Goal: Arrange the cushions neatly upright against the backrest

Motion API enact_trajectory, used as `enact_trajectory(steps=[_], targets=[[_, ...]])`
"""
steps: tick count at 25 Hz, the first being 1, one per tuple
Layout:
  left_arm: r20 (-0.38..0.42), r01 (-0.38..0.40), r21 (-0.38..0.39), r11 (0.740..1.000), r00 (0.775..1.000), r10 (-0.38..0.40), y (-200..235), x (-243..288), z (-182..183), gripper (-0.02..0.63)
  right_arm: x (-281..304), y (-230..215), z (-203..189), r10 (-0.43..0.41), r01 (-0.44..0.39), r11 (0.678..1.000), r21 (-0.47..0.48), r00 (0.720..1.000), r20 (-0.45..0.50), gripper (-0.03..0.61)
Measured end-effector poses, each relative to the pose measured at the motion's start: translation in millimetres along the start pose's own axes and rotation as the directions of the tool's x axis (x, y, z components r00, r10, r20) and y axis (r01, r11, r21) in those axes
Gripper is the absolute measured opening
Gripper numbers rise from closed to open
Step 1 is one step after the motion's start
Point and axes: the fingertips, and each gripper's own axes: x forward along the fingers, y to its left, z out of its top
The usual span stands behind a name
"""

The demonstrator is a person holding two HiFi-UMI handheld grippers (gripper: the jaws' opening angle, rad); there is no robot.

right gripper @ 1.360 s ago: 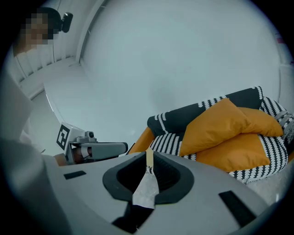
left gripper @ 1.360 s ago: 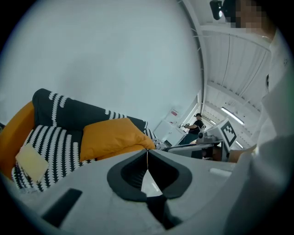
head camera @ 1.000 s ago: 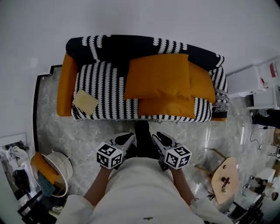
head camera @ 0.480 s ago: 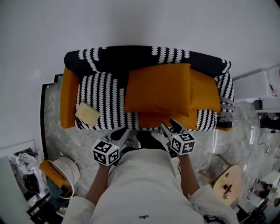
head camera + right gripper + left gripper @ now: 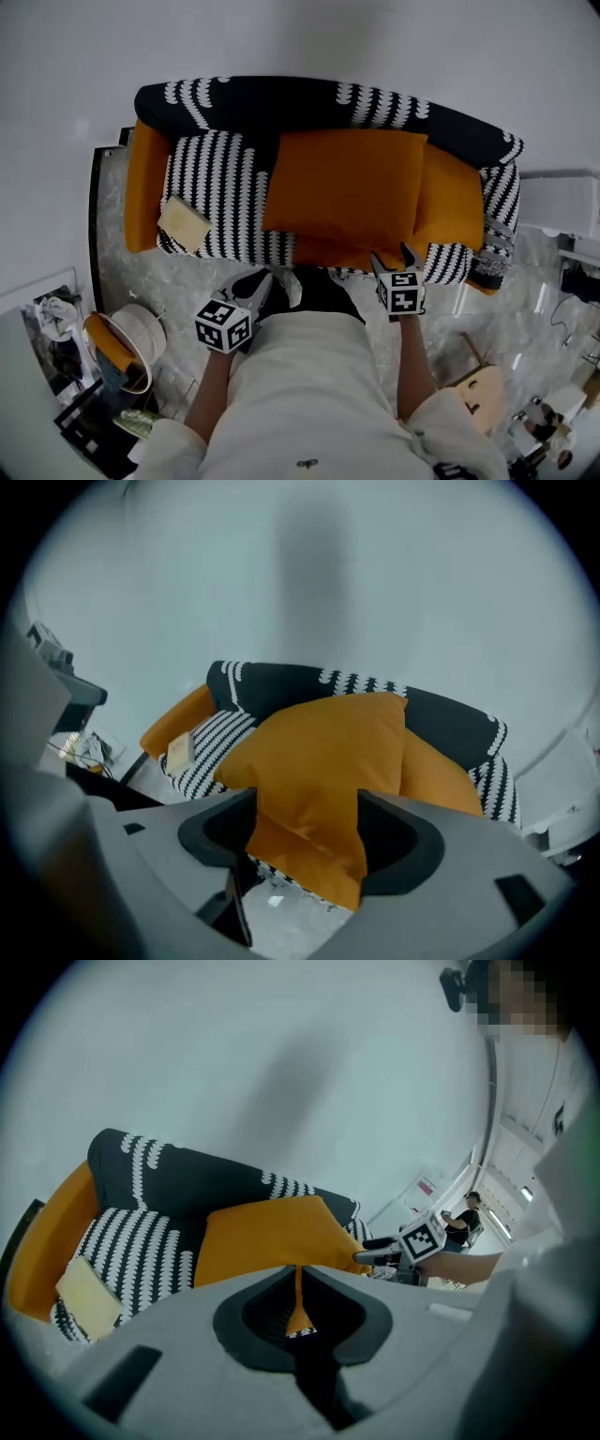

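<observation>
Wide-parted jaws on the right gripper (image 5: 395,255), just now opening, nothing pinched between the pads, only orange cushions framed beyond them. Tight-clenched jaws on the left gripper (image 5: 262,277), empty, over the marbled floor (image 5: 187,291) just short of the sofa (image 5: 220,183). Right tips at the sofa's front edge, by the lower cushion (image 5: 330,251) flat on the seat; contact impossible to tell. Over that, the large top cushion (image 5: 342,187), its far edge at the black backrest (image 5: 281,101). Third cushion (image 5: 452,202) at the right end, partly covered by the top one. Bare striped seat to the left, with a pale yellowish pad (image 5: 183,221) near the orange armrest (image 5: 145,183). White basket (image 5: 136,342) on the floor at lower left.
</observation>
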Motion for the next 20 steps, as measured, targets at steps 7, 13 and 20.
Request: enact_trajectory(steps=[7, 13, 20], targets=[[-0.019, -0.062, -0.035, 0.997, 0.998, 0.061, 3.8, -3.1, 0.1, 0.015, 57.1, -12.5, -15.2, -0.04, 0.022, 0.986, -0.167, 0.994, -0.105, 0.355], [-0.054, -0.083, -0.027, 0.996, 0.995, 0.082, 4.1, -2.6, -3.9, 0.015, 107.1, -29.3, -43.4, -0.212, 0.143, 0.938, -0.315, 0.957, -0.197, 0.359], [-0.07, -0.058, 0.013, 0.998, 0.996, 0.059, 1.7, 7.8, 6.7, 0.015, 110.3, -24.2, -31.4, -0.303, 0.228, 0.911, -0.344, 0.936, -0.182, 0.188]])
